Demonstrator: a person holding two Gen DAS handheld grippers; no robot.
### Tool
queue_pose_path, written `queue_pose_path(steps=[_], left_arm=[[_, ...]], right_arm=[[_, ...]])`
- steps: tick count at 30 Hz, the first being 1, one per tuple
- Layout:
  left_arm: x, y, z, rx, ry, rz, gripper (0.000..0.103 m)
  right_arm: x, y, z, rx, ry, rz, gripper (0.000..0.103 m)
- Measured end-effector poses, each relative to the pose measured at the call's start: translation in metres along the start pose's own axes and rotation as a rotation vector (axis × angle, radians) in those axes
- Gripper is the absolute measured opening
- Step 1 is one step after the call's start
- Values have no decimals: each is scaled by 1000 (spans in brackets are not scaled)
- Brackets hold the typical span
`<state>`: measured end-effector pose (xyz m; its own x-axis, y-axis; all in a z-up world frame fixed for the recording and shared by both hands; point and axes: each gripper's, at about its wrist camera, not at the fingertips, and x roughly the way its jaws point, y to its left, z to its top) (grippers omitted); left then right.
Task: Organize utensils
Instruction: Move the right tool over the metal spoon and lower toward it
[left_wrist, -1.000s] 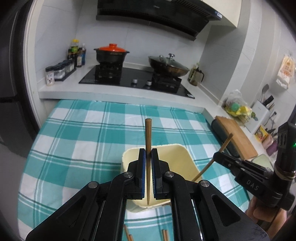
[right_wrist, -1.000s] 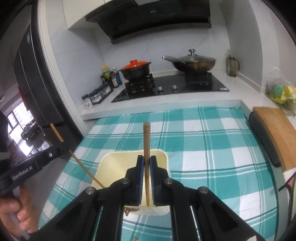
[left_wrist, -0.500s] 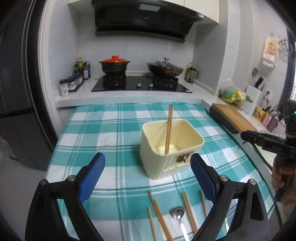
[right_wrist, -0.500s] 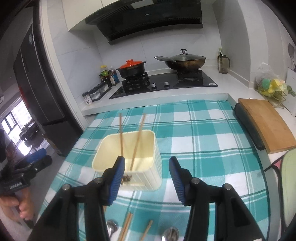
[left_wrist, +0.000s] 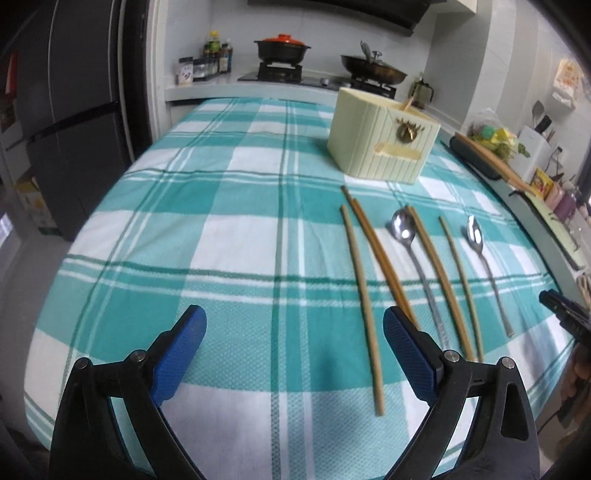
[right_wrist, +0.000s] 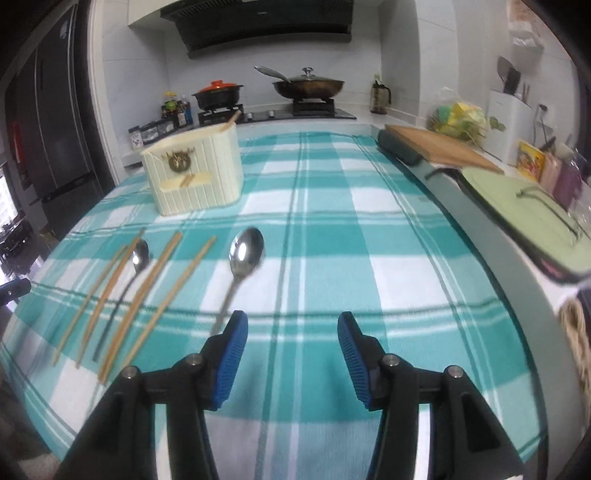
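Both grippers have dropped back from the holder (left_wrist: 384, 142) and now hang low over the cloth (left_wrist: 229, 221), the left gripper (left_wrist: 293, 347) and right gripper (right_wrist: 291, 345) each spread wide and holding nothing. Two chopstick tips (right_wrist: 231, 120) poke from the cream holder. Four chopsticks (left_wrist: 364, 291) and two spoons (right_wrist: 242, 266) lie side by side on the cloth in front of it.

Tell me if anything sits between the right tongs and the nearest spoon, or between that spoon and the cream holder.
Nothing visible blocks either path. The right tongs are open, with the spoon lying just ahead-left on bare cloth. Between the spoon and the cream holder only tablecloth shows; the chopsticks lie off to the spoon's left.
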<state>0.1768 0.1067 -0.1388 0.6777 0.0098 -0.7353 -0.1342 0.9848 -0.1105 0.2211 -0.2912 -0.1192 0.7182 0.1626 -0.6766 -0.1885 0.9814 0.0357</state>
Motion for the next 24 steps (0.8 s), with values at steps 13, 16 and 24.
queue_pose_path(steps=[13,16,24], left_arm=[[20,6,-22,74,32,136,101],[26,7,-28,60,62,113,101],[31,6,-33,45,88,95,102]], right_arm=[[29,2,-35,-7,90,-92,54],[29,4,-37,-15,81,-115,59],[30,-2,-37,9,81,-119,68]])
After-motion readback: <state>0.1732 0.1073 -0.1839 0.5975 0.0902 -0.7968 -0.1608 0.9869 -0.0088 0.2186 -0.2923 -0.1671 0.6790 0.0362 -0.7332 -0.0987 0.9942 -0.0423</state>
